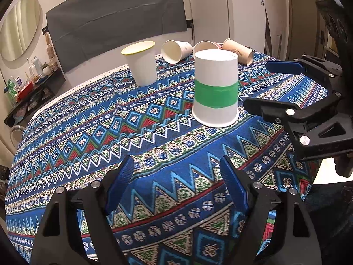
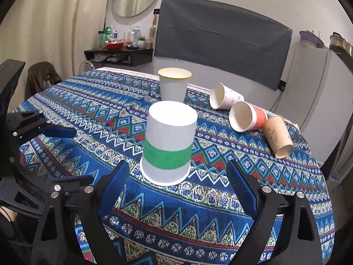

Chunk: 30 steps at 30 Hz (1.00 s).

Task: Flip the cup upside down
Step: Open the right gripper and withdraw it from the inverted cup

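both jaws gape, released – green-banded cup (image 2: 167, 141) stands inverted on patterned tablecloth (image 2: 220, 198).

Bare tablecloth (image 2: 198, 209) before cup (image 2: 168, 141) (sides too)

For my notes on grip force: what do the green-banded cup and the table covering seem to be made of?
Green-banded cup: likely paper, matte white, with a rolled rim resting on the cloth; the green band looks painted or taped on. Tablecloth: apparently woven or printed fabric, matte, with slight wrinkles near the cup.
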Available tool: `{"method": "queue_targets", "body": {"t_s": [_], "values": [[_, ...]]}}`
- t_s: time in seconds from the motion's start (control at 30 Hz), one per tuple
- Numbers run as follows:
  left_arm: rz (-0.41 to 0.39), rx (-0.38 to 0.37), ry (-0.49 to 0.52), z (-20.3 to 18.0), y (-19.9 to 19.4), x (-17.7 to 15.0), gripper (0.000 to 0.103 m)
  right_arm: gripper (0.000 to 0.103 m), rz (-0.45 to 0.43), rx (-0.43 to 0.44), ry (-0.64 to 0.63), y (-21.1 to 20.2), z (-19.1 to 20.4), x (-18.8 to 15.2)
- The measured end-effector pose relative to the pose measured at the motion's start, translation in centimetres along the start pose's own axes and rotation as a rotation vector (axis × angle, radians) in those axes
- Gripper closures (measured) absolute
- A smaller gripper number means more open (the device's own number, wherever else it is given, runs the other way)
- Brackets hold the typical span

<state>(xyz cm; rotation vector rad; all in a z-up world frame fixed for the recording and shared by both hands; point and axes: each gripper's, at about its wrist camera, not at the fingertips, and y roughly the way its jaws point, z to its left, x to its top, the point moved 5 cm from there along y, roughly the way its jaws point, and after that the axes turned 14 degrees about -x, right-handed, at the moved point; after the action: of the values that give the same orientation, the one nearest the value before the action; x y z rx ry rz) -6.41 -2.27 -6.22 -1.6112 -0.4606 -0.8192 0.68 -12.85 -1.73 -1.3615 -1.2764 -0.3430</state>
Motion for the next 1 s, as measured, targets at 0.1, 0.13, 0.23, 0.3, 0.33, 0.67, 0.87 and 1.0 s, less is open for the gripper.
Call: {"method": "queue_targets", "body": {"t_s": [0.1, 0.13, 0.23, 0.3, 0.33, 0.67, 0.87, 1.0], "values": [[0.003, -0.013, -0.003, -0.6, 0.2, -0.1, 0.024, 0.018, 0.005, 0.0, 0.013, -0.3, -0.5, -0.6], [0.001, -0.013, -0.006, -0.8, 0.2, -0.1, 0.024, 0.018, 0.009, -0.003, 0.016, -0.3, -0.6, -0.9], [0.002, -0.018, -0.014, -1.4, 0.6, 0.1, 0.024, 0.018, 0.024, -0.002, 0.04, -0.3, -1.3, -1.7], [0.004, -0.02, -0.016, -1.7, 0.7, 0.1, 0.024, 0.018, 0.041, 0.003, 0.061, -0.2, -1.7, -2.2], [0.002, -0.02, -0.017, -1.8, 0.7, 0.1, 0.024, 0.018, 0.05, 0.005, 0.076, -0.1, -2.0, -2.5], [-0.015, -0.018, -0.009, -2.9, 0.7, 0.3, 0.024, 0.018, 0.02, 0.035, 0.169, -1.1, -3.6, -3.0], [-0.038, -0.016, 0.003, -3.6, 0.1, 0.4, 0.024, 0.018, -0.001, 0.032, 0.168, -2.2, -3.7, -3.3], [-0.052, -0.018, -0.008, -3.5, -0.3, 0.4, 0.024, 0.018, -0.01, 0.03, 0.154, -2.6, -3.6, -3.4]]}}
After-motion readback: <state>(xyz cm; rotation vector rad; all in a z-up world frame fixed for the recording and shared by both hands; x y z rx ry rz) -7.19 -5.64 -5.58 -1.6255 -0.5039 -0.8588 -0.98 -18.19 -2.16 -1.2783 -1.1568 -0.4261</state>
